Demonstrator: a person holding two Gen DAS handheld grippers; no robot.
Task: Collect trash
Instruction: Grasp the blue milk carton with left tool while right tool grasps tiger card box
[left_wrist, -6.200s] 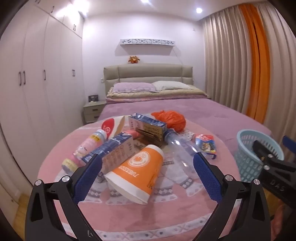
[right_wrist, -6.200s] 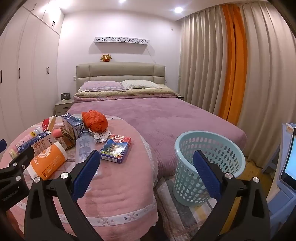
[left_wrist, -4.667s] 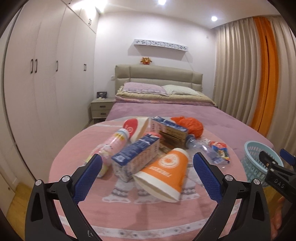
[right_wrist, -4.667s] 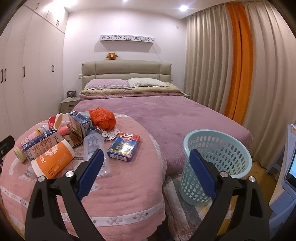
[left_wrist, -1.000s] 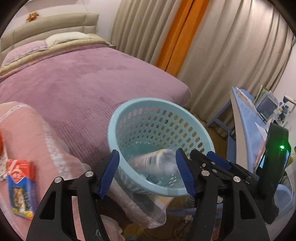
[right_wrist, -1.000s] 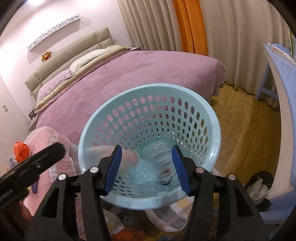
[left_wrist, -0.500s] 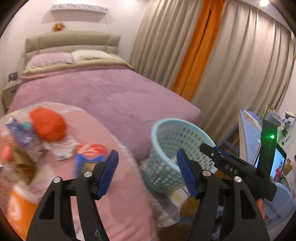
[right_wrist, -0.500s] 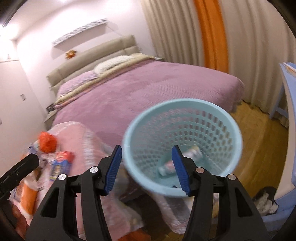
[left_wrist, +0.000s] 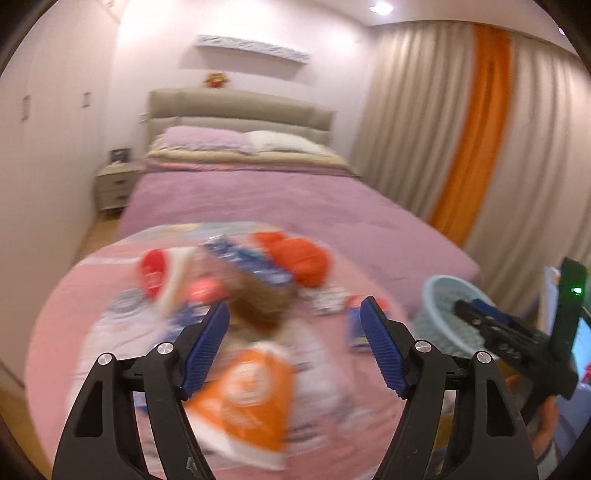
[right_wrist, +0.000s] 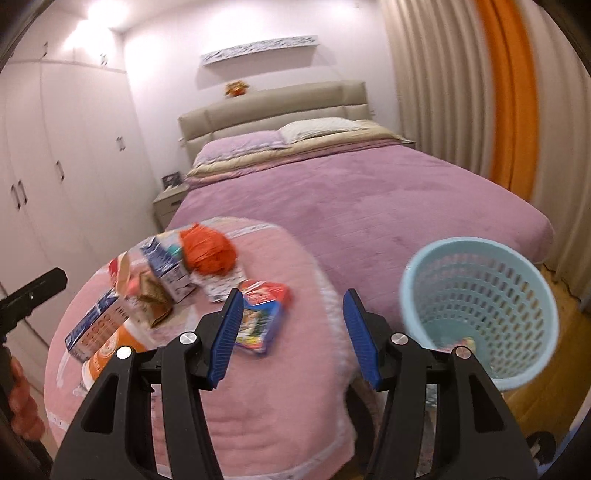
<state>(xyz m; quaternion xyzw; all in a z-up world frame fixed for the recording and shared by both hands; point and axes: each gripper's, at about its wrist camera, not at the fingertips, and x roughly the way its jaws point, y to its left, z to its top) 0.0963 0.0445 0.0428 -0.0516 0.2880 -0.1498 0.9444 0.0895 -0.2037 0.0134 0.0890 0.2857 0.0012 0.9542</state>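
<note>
Both my grippers have swung away from the light-blue basket (right_wrist: 480, 314) and face the trash pile on the pink-covered table (right_wrist: 258, 406) again; a second ago they were held over the basket's mouth, with bottles blurred in it. The left gripper (left_wrist: 295, 350) holds nothing: its jaws have just been opening and stand moderately wide, with only the blurred orange cup (left_wrist: 251, 391) lying on the table beyond them. The right gripper (right_wrist: 291, 334) is also empty, jaws parted about halfway and unchanged over the last second, with the small red and blue packet (right_wrist: 262, 317) lying just beyond its left finger. Something pale lies at the basket's bottom, so I judge the first drop complete; it is too small to identify here. Remaining on the table: the orange cup, the packet, the crumpled orange bag (right_wrist: 208, 249), the blue cartons (right_wrist: 168, 269), a red-and-white cup (left_wrist: 157, 275) and some flat wrappers, all bunched together and touching. The basket stands beside the table at the foot of the purple bed (right_wrist: 369, 192). The left view is heavily smeared, so finer placement there cannot be confirmed. My assessment: collection is at an early stage, and the next pick will likely be the orange cup and the packet, each nearest a gripper.
</note>
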